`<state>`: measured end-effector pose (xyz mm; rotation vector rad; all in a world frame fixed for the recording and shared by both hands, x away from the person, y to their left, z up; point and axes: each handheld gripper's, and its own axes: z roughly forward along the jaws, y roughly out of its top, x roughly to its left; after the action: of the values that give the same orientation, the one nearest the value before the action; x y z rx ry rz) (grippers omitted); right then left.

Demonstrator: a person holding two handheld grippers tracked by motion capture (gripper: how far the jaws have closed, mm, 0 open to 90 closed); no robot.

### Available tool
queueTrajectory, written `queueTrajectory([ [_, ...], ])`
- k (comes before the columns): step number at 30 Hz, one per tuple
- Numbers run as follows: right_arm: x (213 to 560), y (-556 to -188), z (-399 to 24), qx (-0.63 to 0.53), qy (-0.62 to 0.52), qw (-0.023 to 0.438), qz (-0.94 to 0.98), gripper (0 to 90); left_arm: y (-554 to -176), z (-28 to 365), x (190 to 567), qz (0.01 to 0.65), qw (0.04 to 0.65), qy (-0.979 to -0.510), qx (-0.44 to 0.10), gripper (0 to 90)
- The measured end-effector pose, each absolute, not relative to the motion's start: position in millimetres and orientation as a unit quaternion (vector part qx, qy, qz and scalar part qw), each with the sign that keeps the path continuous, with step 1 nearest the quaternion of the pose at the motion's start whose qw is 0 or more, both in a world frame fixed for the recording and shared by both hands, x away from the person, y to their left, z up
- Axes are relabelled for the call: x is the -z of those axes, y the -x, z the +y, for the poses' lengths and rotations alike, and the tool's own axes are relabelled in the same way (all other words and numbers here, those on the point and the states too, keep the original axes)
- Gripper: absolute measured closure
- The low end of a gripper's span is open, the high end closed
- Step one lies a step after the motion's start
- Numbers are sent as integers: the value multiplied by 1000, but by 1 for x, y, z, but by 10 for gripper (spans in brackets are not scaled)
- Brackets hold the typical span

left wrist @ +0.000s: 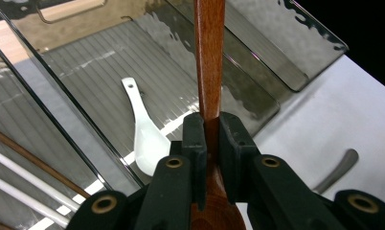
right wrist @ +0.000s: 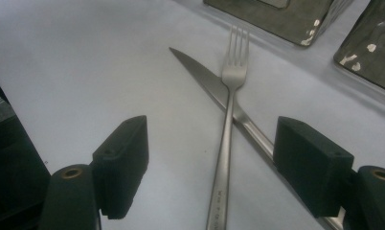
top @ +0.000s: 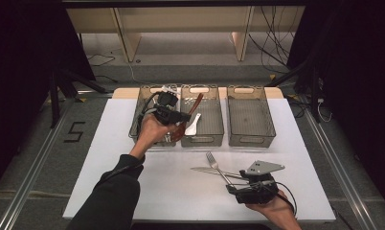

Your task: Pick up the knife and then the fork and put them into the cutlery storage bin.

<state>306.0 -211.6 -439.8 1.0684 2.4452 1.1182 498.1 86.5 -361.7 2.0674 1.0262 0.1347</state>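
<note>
My left gripper (top: 177,116) is shut on a brown wooden spoon (top: 194,106) and holds it over the front of the middle bin (top: 209,139). In the left gripper view the jaws (left wrist: 212,129) pinch the spoon's neck; its handle (left wrist: 209,57) points away and its bowl lies under the jaws. A white ceramic spoon (left wrist: 145,134) lies on that bin's floor. My right gripper (top: 234,186) is open, low over the white mat. A steel fork (right wrist: 233,72) crosses a steel knife (right wrist: 200,79) on the mat, and both handles run back between the right gripper's (right wrist: 214,143) spread jaws.
Three smoky plastic bins stand in a row at the mat's far edge: the left bin (top: 138,125) with chopsticks (left wrist: 32,158), the middle one, and the right bin (top: 250,139). White mat (top: 133,167) lies bare at the front left.
</note>
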Motion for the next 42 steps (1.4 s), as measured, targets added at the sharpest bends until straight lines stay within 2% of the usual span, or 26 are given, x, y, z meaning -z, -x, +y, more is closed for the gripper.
queueTrajectory([
  [17,441,-306,-212,-383,-367,121,839,290,-527,71,368,432,420,-796,-59,814],
  [42,441,-306,-212,-384,-365,121,839,289,-539,65,380,449,439,-775,-71,810],
])
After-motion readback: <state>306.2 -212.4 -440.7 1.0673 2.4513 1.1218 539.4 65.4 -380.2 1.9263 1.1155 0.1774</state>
